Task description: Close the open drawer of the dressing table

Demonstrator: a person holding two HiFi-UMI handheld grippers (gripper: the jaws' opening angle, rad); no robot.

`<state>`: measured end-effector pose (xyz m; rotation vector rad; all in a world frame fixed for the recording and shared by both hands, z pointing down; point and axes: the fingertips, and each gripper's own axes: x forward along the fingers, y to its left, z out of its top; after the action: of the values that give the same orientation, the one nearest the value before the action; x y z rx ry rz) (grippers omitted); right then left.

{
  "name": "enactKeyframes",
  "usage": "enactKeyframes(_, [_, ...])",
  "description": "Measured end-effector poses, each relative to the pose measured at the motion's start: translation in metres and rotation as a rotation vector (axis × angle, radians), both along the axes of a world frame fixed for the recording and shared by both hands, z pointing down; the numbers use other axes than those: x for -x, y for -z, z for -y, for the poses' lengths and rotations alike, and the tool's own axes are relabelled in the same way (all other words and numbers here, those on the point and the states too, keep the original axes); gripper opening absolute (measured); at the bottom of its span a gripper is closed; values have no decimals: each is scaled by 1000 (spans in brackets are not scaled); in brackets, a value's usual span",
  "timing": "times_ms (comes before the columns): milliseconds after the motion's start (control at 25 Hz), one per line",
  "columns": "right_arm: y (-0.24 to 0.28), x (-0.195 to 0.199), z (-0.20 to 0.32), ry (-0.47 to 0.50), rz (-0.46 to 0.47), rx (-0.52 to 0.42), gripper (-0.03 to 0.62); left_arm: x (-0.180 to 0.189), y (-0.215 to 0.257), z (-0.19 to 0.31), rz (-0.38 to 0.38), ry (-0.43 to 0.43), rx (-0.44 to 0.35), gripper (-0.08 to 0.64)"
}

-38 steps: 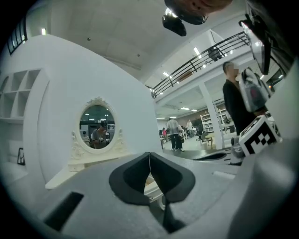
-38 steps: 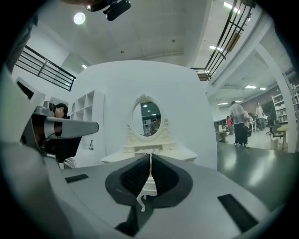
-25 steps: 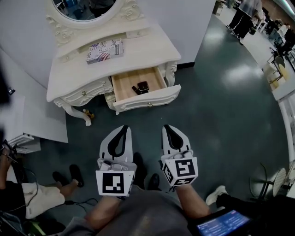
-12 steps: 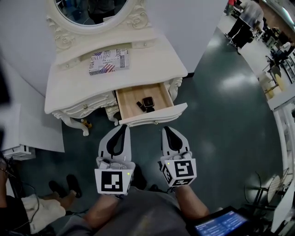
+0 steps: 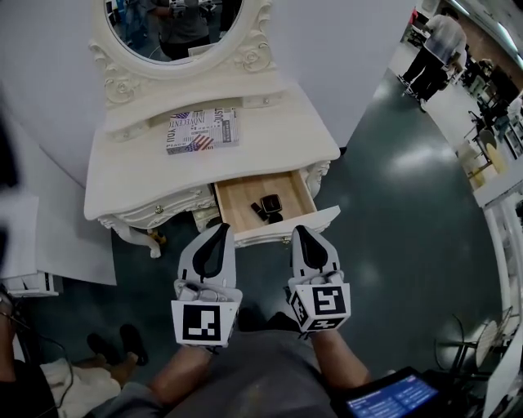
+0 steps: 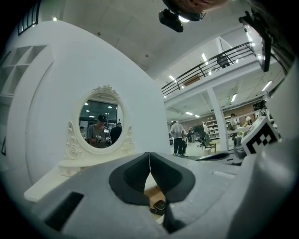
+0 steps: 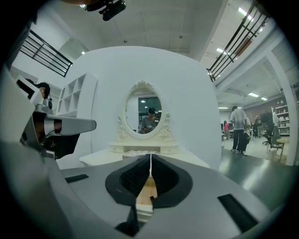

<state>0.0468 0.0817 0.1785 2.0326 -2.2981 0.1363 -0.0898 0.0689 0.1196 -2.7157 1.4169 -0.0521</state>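
Observation:
The white dressing table [image 5: 270,147] with an oval mirror [image 5: 176,20] stands against the wall. Its drawer [image 5: 245,196] is pulled out, showing a wooden bottom and a small dark watch [image 5: 270,204] inside. The white drawer front [image 5: 270,233] faces me. My left gripper [image 5: 221,228] is shut and empty, with its tip at the drawer front's left end. My right gripper [image 5: 300,230] is also shut and empty, with its tip over the front's right part. I cannot tell whether either touches it. The left gripper [image 6: 149,154] and the right gripper [image 7: 150,156] both point level at the table, with the drawer [image 7: 147,189] seen below the jaws.
A book [image 5: 203,131] lies on the tabletop. A white panel [image 5: 49,237] lies on the floor at the left, and a seated person's legs [image 5: 49,380] show at the bottom left. A tablet screen [image 5: 392,397] is at the bottom right. People stand far off [image 5: 437,45].
Both grippers have moved forward together toward the dressing table. Their tips went from well short of the drawer to right at its front panel. Both stayed shut.

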Motion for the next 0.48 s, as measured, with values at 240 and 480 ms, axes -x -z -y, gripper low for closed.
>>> enactKeyframes(240, [-4,-7,14,-13,-5,8,15,-3,-12,11,9,-2,43,17])
enactKeyframes(480, [-21,-22,36,-17,-19,28,15,-18,-25,31,15,-13,71,17])
